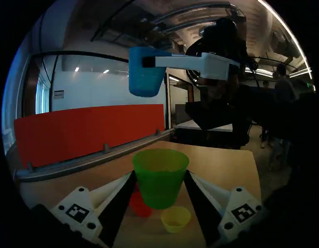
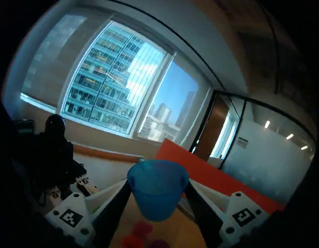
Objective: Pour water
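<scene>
In the left gripper view, the left gripper (image 1: 160,175) is seen at bottom centre w/ both fingers clamped on a green cup (image 1: 160,184), one finger pressed to each side. The cup is held upright, mouth up, above a wooden table (image 1: 225,165). Just below it in the frame, a small red cup (image 1: 141,205) and a small yellow cup (image 1: 175,219) are seen on the table, near each other but apart. At upper centre of the same view, a blue cup (image 1: 146,78) is held high and approx. upright by a white finger reaching in from the right. A person in dark clothing (image 1: 225,37) is seen behind it. An orange panel (image 1: 89,130) is spread across the left-centre. In the right gripper view, the right gripper (image 2: 157,184) is shown at bottom centre w/ its fingers closed on the blue cup (image 2: 157,200), pressed on both sides, mouth up. Blurred red shapes (image 2: 139,231) are seen at the bottom edge; what they are can't be told. A large window (image 2: 110,87) w/ buildings beyond is seen at upper left. Whether either cup holds water can't be told.
</scene>
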